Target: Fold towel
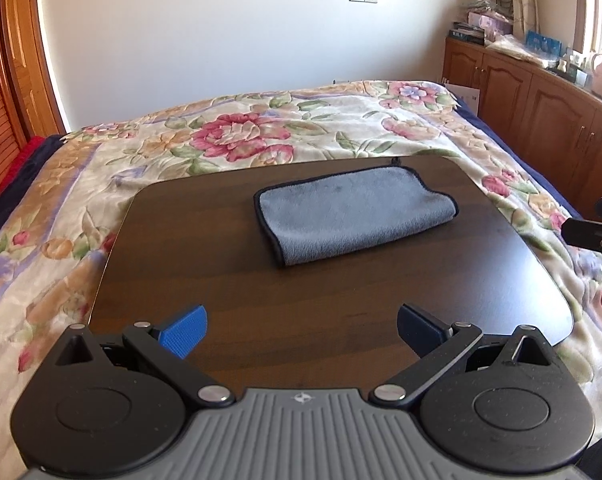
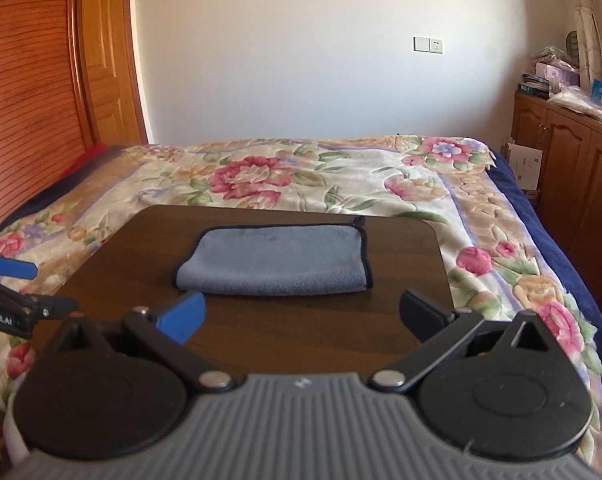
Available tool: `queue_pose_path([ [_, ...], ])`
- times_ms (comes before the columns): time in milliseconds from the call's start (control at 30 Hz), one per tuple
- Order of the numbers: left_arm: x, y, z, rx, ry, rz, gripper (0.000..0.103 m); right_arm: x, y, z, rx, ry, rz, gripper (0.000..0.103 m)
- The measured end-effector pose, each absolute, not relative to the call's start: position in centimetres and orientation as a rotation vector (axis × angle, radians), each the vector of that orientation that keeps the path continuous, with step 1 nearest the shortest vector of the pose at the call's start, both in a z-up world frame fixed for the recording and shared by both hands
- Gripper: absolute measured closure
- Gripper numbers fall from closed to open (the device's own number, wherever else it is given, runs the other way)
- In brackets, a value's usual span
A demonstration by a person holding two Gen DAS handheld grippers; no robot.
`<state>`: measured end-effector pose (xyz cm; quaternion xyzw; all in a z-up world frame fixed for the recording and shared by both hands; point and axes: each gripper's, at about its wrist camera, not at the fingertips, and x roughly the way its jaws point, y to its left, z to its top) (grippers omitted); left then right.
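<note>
Grey towel with dark trim lies folded double on dark wooden tabletop, toward far edge, roughly midway between side edges; small loop at far right corner of towel. Tabletop sits on bed under floral blanket. Left tongs spread wide, empty, above near edge, well apart from towel. Right tongs also spread wide, empty, near towel's near fold, not touching. Wooden cabinets beyond right edge.
</note>
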<state>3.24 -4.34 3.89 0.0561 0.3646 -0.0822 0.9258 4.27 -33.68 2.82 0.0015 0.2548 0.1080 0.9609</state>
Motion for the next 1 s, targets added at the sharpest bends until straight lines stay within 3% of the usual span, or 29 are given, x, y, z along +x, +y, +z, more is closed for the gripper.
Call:
queue_pose_path([
  [1000,1.4,-2.5,-1.0,0.077,0.767,-0.033,0.003,2.8,-31.7,-2.0,0.029,0.583,0.168,0.0],
])
